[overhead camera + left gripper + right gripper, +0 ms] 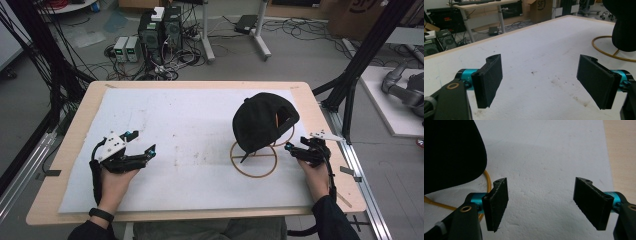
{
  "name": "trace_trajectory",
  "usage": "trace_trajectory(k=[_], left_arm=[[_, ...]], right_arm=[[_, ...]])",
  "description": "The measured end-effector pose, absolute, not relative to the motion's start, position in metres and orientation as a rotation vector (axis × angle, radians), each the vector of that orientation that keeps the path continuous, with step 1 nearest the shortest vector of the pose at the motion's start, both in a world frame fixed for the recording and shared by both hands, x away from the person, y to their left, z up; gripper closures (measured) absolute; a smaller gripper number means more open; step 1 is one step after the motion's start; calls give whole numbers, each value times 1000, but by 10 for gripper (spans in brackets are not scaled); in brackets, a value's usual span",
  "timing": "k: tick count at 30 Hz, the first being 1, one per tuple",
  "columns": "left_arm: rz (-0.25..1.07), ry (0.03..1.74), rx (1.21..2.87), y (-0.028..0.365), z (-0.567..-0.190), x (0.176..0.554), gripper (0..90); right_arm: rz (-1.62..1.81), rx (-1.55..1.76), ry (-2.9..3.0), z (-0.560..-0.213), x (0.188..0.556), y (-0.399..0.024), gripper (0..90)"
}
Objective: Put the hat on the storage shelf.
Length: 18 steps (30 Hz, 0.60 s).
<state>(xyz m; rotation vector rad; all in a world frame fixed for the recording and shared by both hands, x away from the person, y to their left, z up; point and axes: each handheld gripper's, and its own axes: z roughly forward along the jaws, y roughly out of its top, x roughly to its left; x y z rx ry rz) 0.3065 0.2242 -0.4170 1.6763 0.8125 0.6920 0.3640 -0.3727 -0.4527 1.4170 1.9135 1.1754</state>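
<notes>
A black cap [262, 121] sits on a gold wire stand [253, 159] at the right of the white foam mat [190, 125]. My right gripper [298, 149] is just right of the stand, open and holding nothing; its own view has the cap [449, 155] at upper left and the stand's ring [489, 183] by the left jaw. My left gripper [141, 142] rests open at the mat's left, far from the cap. From the left gripper view [539, 82], the cap [624, 27] and gold ring [604, 48] lie far right.
The mat covers a wooden table [75, 130] whose edge runs close on my right [621, 150]. Beyond the table are computers [160, 30], cables, desk legs and black frame posts [360, 55].
</notes>
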Motion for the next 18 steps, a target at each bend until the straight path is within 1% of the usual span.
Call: trace_trajectory(k=[18], left_arm=[[697, 843, 1680, 228, -420, 309, 212]], right_arm=[[1180, 1422, 1914, -453, 364, -373, 275]])
